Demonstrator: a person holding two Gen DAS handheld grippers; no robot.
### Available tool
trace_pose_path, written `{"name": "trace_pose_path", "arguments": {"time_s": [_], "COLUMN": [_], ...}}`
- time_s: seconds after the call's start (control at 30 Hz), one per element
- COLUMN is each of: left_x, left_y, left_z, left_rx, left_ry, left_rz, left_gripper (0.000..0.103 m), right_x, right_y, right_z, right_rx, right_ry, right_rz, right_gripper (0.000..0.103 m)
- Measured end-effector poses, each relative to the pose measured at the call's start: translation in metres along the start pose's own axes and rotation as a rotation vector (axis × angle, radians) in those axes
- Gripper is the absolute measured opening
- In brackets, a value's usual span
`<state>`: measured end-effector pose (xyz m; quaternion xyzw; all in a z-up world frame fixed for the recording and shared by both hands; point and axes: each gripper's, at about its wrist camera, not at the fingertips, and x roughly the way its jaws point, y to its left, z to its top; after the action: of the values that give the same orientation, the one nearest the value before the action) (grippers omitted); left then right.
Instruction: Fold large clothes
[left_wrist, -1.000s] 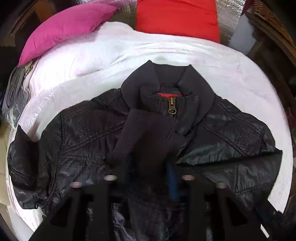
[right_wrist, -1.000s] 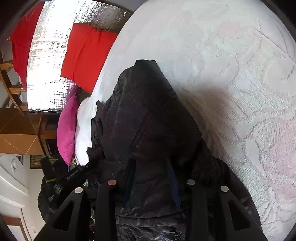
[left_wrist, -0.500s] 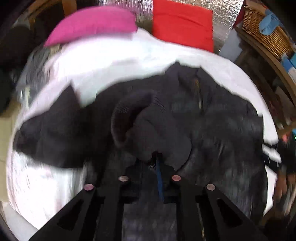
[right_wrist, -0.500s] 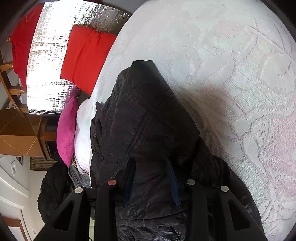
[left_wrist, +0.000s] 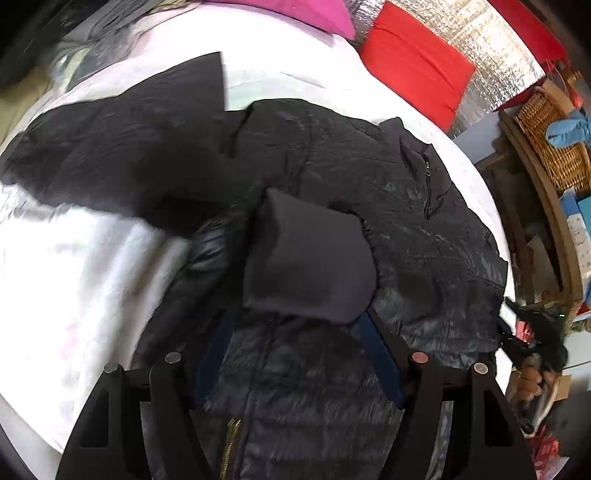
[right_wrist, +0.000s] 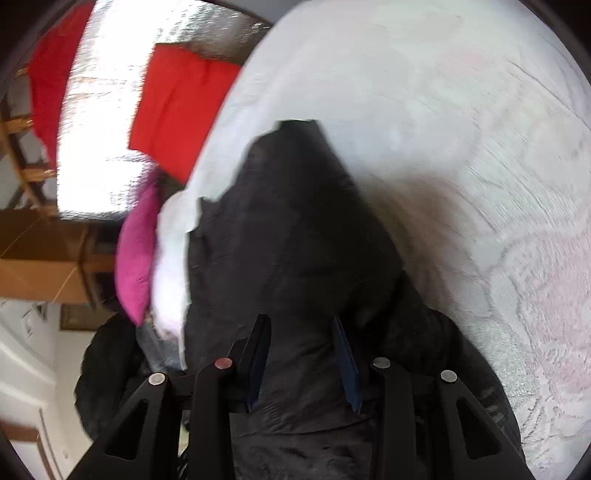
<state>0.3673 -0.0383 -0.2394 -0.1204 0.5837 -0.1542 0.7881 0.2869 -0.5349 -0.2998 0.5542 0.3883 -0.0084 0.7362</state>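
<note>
Our left tool is opening its jaws, the cuff of the black jacket loose between them; our right tool pinches jacket fabric. The jacket lies spread on the white bed, near red and pink pillows.

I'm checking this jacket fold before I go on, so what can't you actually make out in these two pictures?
- Left wrist view: the jacket hem is cut off at the bottom edge behind the left gripper, whose jaws are opening around the knit cuff.
- Right wrist view: blurred; whether the right gripper pinches the fabric is unclear.
- Right wrist view: the jacket hides the bedspread beneath.
</note>
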Motion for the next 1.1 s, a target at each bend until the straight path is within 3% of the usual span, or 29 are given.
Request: {"name": "trace_pose_path", "arguments": {"time_s": [0.07, 0.1, 0.13, 0.17, 0.2, 0.33, 0.37, 0.47, 0.5, 0.57, 0.63, 0.67, 0.7, 0.77, 0.8, 0.83, 1.0, 1.1], "left_x": [0.009, 0.013, 0.017, 0.021, 0.026, 0.035, 0.038, 0.040, 0.039, 0.042, 0.042, 0.043, 0.041, 0.038, 0.036, 0.035, 0.020, 0.017], "left_y": [-0.008, -0.012, -0.016, -0.019, -0.022, -0.033, -0.033, -0.029, -0.027, -0.024, -0.023, -0.025, -0.027, -0.028, -0.028, -0.030, -0.041, -0.040], "left_z": [0.005, 0.008, 0.011, 0.014, 0.018, 0.026, 0.028, 0.028, 0.027, 0.028, 0.028, 0.029, 0.028, 0.027, 0.026, 0.027, 0.039, 0.044], "left_rx": [0.009, 0.011, 0.019, 0.029, 0.037, 0.080, 0.083, 0.057, 0.045, 0.030, 0.023, 0.029, 0.043, 0.057, 0.064, 0.069, 0.138, 0.177], "left_ry": [-0.001, -0.006, -0.012, -0.010, -0.007, -0.005, 0.004, -0.007, -0.023, -0.037, -0.066, -0.084, -0.104, -0.167, -0.202, -0.223, -0.295, -0.341], "left_rz": [0.011, 0.014, 0.032, 0.050, 0.053, 0.086, 0.089, 0.073, 0.068, 0.051, 0.025, 0.010, -0.002, -0.011, -0.017, -0.011, 0.016, 0.086], "left_gripper": [0.070, 0.056, 0.046, 0.030, 0.022, 0.023, 0.029, 0.061, 0.067, 0.066, 0.059, 0.038, 0.024, 0.017, 0.014, 0.013, 0.011, 0.011], "right_x": [-0.010, -0.022, -0.032, -0.044, -0.054, -0.044, -0.038, -0.016, -0.008, 0.005, 0.020, 0.028, 0.032, 0.033, 0.033, 0.033, 0.035, 0.042], "right_y": [0.006, 0.010, 0.012, 0.013, 0.012, -0.005, -0.010, -0.013, -0.011, -0.009, -0.007, -0.008, -0.006, 0.004, 0.012, 0.015, 0.019, 0.016], "right_z": [0.004, 0.006, 0.008, 0.010, 0.014, 0.025, 0.027, 0.031, 0.030, 0.029, 0.025, 0.024, 0.021, 0.016, 0.011, 0.009, 0.005, 0.005], "right_rx": [-0.025, -0.052, -0.072, -0.090, -0.097, -0.049, -0.033, -0.036, -0.044, -0.066, -0.101, -0.107, -0.126, -0.197, -0.249, -0.270, -0.295, -0.282], "right_ry": [-0.022, -0.067, -0.114, -0.171, -0.212, -0.151, -0.133, -0.070, -0.053, -0.050, -0.033, -0.017, -0.020, -0.049, -0.062, -0.066, -0.085, -0.075], "right_rz": [0.057, 0.059, 0.052, 0.041, 0.024, -0.013, -0.027, -0.033, -0.043, -0.089, -0.132, -0.141, -0.161, -0.220, -0.233, -0.224, -0.260, -0.281], "right_gripper": [0.059, 0.079, 0.083, 0.083, 0.083, 0.083, 0.083, 0.083, 0.083, 0.083, 0.081, 0.081, 0.077, 0.059, 0.045, 0.041, 0.040, 0.041]}}
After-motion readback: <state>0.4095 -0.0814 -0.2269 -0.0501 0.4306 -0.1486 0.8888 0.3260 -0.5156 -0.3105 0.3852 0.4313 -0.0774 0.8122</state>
